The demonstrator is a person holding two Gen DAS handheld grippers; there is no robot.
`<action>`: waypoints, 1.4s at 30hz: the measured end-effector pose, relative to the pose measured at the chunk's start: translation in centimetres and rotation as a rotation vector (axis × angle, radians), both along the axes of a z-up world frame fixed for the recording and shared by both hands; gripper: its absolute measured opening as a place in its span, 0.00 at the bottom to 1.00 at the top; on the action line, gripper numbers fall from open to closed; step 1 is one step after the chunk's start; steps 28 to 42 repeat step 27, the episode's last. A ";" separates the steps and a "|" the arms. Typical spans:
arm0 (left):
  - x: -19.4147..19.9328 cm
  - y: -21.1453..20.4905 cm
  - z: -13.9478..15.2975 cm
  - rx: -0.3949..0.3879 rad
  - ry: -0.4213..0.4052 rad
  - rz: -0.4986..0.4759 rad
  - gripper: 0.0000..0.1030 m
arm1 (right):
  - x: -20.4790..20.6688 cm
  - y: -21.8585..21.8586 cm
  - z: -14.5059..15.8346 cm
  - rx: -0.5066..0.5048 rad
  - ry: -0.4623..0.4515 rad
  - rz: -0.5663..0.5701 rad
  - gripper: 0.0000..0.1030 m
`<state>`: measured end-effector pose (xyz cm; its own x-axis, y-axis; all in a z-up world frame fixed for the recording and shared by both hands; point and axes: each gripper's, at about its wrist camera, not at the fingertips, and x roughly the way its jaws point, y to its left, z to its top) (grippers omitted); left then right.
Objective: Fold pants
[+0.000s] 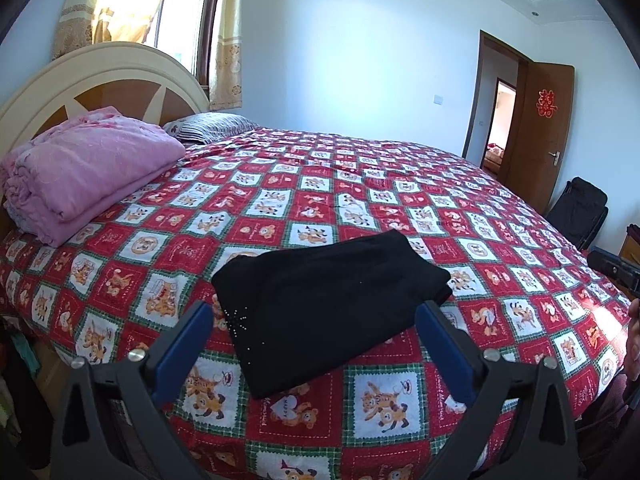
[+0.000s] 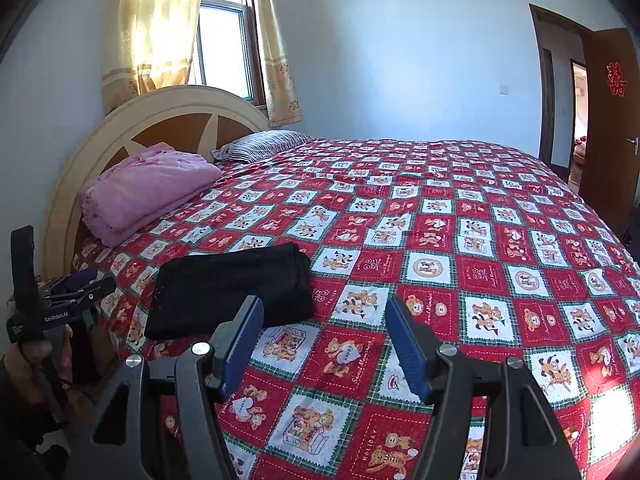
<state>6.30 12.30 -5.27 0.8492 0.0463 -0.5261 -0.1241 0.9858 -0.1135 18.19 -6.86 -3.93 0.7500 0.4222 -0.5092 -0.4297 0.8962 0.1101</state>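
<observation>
Left gripper [image 1: 318, 312]: black frame with blue ribbed pads, seen from its own camera; the fingers are spread wide, nothing is held, and it is raised above the near edge of the bed.
Right gripper [image 2: 324, 310]: same build; the fingers are spread apart, nothing is held between them, and bare quilt is seen through the gap.
Folded black fabric pants [image 1: 330, 304]: laid flat as a compact rectangle on the quilt near the bed's near edge; framed between the left gripper's pads in the left wrist view, and seen just left of the right gripper's left pad in the right wrist view [image 2: 232, 288]. A small cluster of pale studs is visible on the near corner.
Red-and-white checked cartoon-bear quilt [image 1: 400, 200]: spread over the whole bed.
Folded pink blanket [image 1: 88, 168]: stacked by the headboard, well apart from the pants.
Striped pillow [image 1: 212, 126]: placed beside the blanket.
Cream and brown arched headboard [image 1: 108, 80]: set below a curtained window.
Brown wooden door [image 1: 536, 136]: stood open at the far right.
</observation>
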 end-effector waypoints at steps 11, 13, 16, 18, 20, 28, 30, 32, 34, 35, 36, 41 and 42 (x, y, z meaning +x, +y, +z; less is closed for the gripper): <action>-0.1 -0.1 0.2 -0.005 -0.024 0.007 1.00 | -0.5 0.0 0.3 -0.013 -0.035 -0.011 0.63; 0.1 0.1 0.0 -0.013 -0.018 0.010 1.00 | -0.5 0.1 0.4 -0.014 -0.034 -0.009 0.63; 0.2 0.2 -0.3 -0.016 -0.006 0.018 1.00 | -0.5 0.3 0.2 -0.023 -0.032 -0.010 0.63; 0.2 0.2 -0.6 0.001 -0.004 0.031 1.00 | -0.4 0.4 0.0 -0.028 -0.029 -0.009 0.63; 0.1 0.1 -0.7 0.020 -0.003 0.035 1.00 | -0.4 0.5 -0.1 -0.031 -0.028 -0.008 0.63; 0.2 0.0 -1.0 0.049 -0.008 0.027 1.00 | -0.3 0.5 -0.3 -0.031 -0.022 -0.013 0.63; 0.2 0.0 -1.0 0.049 -0.008 0.027 1.00 | -0.3 0.5 -0.3 -0.031 -0.022 -0.013 0.63; 0.2 0.0 -1.0 0.049 -0.008 0.027 1.00 | -0.3 0.5 -0.3 -0.031 -0.022 -0.013 0.63; 0.2 0.0 -1.0 0.049 -0.008 0.027 1.00 | -0.3 0.5 -0.3 -0.031 -0.022 -0.013 0.63; 0.2 0.0 -1.0 0.049 -0.008 0.027 1.00 | -0.3 0.5 -0.3 -0.031 -0.022 -0.013 0.63; 0.2 0.0 -1.0 0.049 -0.008 0.027 1.00 | -0.3 0.5 -0.3 -0.031 -0.022 -0.013 0.63; 0.2 0.0 -1.0 0.049 -0.008 0.027 1.00 | -0.3 0.5 -0.3 -0.031 -0.022 -0.013 0.63; 0.2 0.0 -1.0 0.049 -0.008 0.027 1.00 | -0.3 0.5 -0.3 -0.031 -0.022 -0.013 0.63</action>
